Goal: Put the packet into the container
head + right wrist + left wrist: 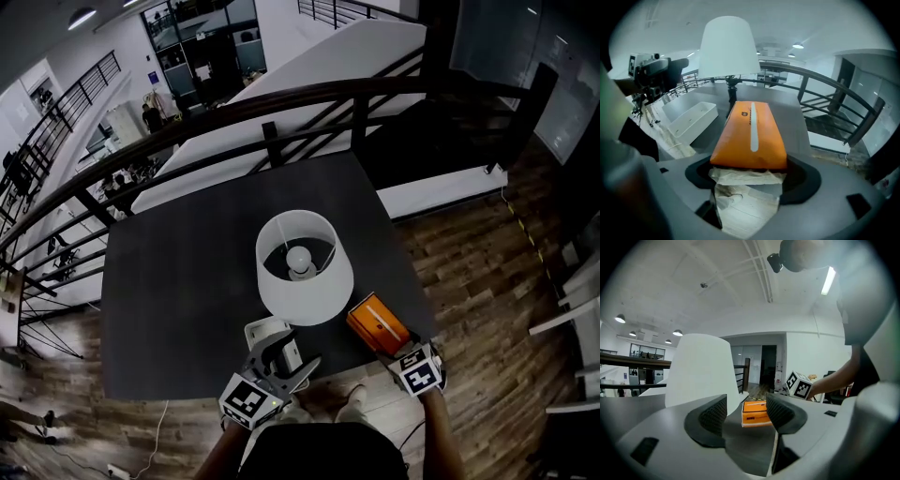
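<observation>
An orange packet (378,325) lies at the table's near right edge, and my right gripper (396,349) is shut on its near end. In the right gripper view the packet (751,136) stretches away from the jaws, with its crumpled pale end between them. A white rectangular container (265,331) stands on the table just left of the packet, also seen as the container (691,119) at left. My left gripper (286,364) hovers over the container's near side, jaws apart with nothing between them. Past its jaws, the left gripper view shows the packet (756,412).
A white lamp (302,267) with a bulb stands mid-table, just beyond container and packet. The dark table (178,281) ends close to my body. A black railing (281,103) runs behind the table, and wooden floor lies to the right.
</observation>
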A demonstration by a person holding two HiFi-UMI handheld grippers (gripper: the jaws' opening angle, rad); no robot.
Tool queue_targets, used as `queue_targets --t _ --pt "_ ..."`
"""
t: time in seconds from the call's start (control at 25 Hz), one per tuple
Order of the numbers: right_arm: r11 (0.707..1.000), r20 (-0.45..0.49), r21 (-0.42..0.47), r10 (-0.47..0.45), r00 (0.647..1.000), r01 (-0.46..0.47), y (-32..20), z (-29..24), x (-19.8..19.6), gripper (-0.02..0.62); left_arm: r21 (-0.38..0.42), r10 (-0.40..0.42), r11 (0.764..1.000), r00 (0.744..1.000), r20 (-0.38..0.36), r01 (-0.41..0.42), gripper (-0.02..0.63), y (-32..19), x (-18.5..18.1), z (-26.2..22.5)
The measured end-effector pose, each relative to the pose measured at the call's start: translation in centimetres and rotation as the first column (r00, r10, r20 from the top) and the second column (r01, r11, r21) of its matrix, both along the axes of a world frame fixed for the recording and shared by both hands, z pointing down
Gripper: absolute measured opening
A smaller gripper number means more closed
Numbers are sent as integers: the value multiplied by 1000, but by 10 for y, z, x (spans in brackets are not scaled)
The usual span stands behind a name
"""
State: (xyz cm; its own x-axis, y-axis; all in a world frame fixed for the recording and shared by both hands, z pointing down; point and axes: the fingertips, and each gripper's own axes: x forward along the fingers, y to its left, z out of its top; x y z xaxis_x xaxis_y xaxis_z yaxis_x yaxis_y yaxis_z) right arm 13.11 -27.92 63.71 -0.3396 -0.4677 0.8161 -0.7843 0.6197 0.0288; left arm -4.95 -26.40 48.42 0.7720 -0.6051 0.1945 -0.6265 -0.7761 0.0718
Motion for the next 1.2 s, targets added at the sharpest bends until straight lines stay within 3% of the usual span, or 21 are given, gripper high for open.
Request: queue_targets --t 0.12,0.28,0.36,0.48,0.64,0.8,1.04,1.2 --pt "987 -9 -36 -160 987 159 15 -11 -8 364 12 64 998 997 40 -64 318 5 10 6" --pt "941 -12 -57 -336 942 335 32 -27 -20 364 -8 156 988 981 112 -156 460 14 24 22" --pt "910 -14 -64 -410 912 409 40 -36 -25 364 -22 208 978 966 154 -207 548 21 31 30" --pt "844 -28 -53 -536 844 534 48 -51 -36 364 -44 279 960 939 200 -276 598 32 38 39" --pt "716 -65 -46 -698 713 697 58 -59 -51 364 -76 338 941 917 212 -329 598 41 38 47" --pt "604 -49 -9 -796 603 797 69 -71 -68 364 -100 376 927 888 264 -362 598 48 37 53" --pt "491 -48 32 -869 492 871 75 -86 -88 364 -120 403 915 870 284 -385 598 56 42 57" --pt "464 -45 46 -884 466 885 75 -91 -95 364 -136 412 911 872 266 -389 597 57 43 52"
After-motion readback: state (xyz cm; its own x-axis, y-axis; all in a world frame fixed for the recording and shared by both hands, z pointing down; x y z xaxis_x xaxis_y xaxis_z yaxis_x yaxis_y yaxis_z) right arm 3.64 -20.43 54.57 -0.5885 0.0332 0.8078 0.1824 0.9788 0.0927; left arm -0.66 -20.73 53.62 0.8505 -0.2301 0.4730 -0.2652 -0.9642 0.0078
